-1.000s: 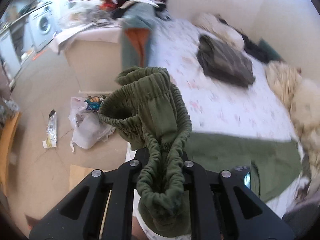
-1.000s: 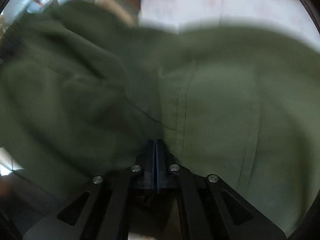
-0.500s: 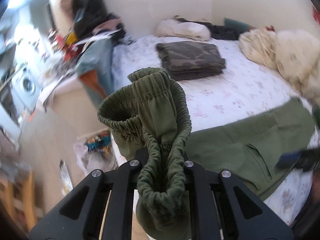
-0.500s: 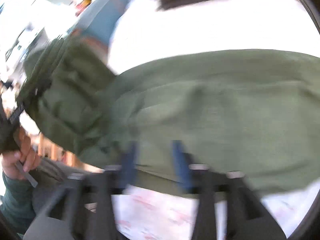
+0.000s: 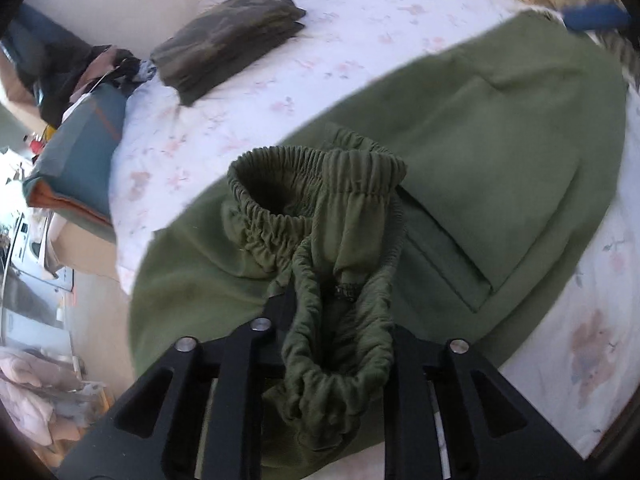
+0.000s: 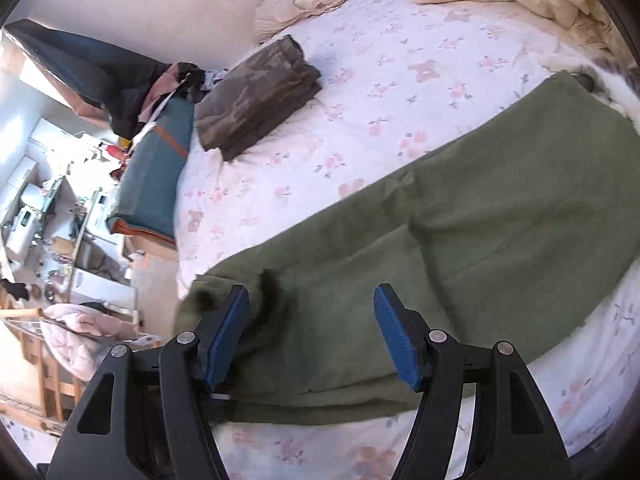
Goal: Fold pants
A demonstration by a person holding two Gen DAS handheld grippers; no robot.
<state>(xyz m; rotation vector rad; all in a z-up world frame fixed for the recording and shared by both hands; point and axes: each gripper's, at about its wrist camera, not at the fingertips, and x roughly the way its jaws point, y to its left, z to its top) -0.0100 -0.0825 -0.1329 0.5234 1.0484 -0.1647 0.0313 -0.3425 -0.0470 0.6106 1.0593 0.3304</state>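
Green pants (image 6: 460,248) lie spread across the flowered bed sheet (image 6: 400,80), with their elastic waistband (image 5: 320,208) bunched up in the left gripper (image 5: 332,320), whose jaws are opening with the cloth between them. Right gripper (image 6: 312,332) is released, blue pads (image 6: 394,336) wide apart over the pants, gripping nothing. Folded camouflage clothes (image 6: 256,96) sit well apart on the sheet.

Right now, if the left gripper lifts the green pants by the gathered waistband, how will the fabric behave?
Probably floppy: the green pants lie limp on the bed sheet. The elastic waistband bunches between the left gripper's opening jaws, so it may slip out. The soft fabric likely drags rather than slides.
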